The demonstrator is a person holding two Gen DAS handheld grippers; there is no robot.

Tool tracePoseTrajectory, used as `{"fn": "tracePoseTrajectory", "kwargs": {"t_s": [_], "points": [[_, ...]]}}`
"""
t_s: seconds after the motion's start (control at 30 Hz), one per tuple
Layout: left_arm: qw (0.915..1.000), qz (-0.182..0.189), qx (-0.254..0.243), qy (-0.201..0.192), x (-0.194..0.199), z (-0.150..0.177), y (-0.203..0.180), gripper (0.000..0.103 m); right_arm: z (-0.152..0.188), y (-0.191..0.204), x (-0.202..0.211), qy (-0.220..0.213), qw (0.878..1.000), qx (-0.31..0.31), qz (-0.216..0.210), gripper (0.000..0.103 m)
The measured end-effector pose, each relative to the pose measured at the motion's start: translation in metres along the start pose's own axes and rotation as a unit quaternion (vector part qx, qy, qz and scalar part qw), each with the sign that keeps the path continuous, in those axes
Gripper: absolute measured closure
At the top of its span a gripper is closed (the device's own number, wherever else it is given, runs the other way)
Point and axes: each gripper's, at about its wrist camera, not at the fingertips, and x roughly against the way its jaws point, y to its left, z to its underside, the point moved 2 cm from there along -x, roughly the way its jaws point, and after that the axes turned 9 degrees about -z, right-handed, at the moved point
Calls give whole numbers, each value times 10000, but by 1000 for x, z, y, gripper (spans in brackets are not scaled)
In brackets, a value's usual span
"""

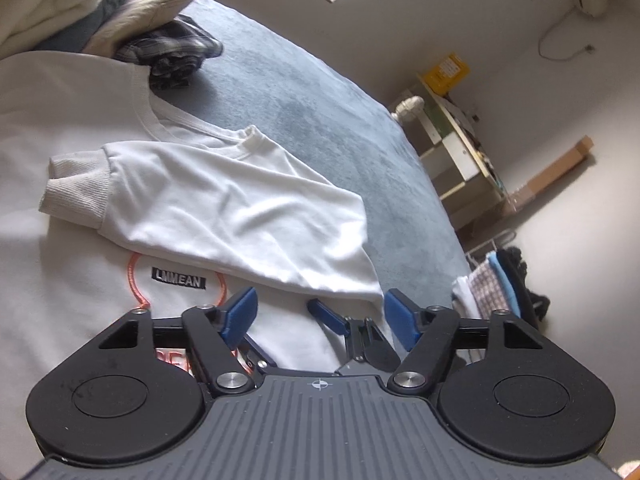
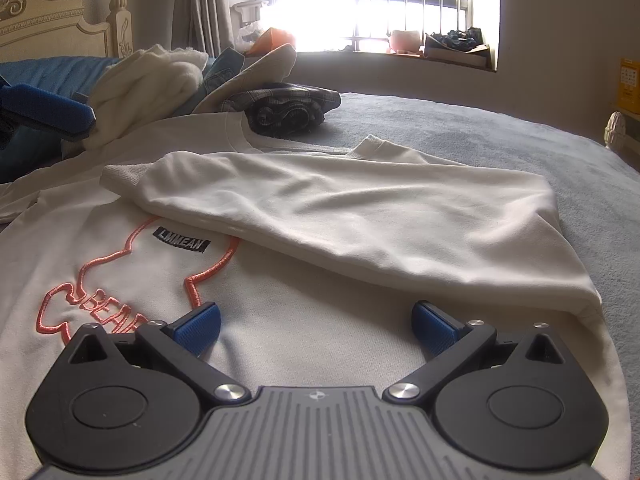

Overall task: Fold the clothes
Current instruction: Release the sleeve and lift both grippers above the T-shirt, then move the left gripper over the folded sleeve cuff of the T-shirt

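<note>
both hand-held grippers gape over white sweatshirt [image 2: 280,320], 1 sleeve [image 2: 360,216] folded across.

The left wrist view looks down from above its gripper [image 1: 320,316], tilted, close over the white sweatshirt [image 1: 72,140], facing a far shelf [image 1: 452,148] by the wall. The right wrist view sits low, just behind its gripper [image 2: 316,328], facing the bright window [image 2: 380,4]. Both share the folded sleeve [image 1: 224,208] ahead of the fingers, the black label [image 2: 182,239] and the dark checked garment [image 2: 288,108] beyond.
</note>
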Motion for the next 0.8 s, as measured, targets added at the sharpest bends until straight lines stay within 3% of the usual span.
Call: {"fn": "tracePoseTrajectory", "kwargs": {"t_s": [0.1,0.8], "points": [[9997,-91,170,-124,2,-4,8,4,0,0,0,-3,10000,-2,0,0],[9990,-271,328,150,-22,-7,35,0,0,0,0,-3,10000,-8,6,0]]}}
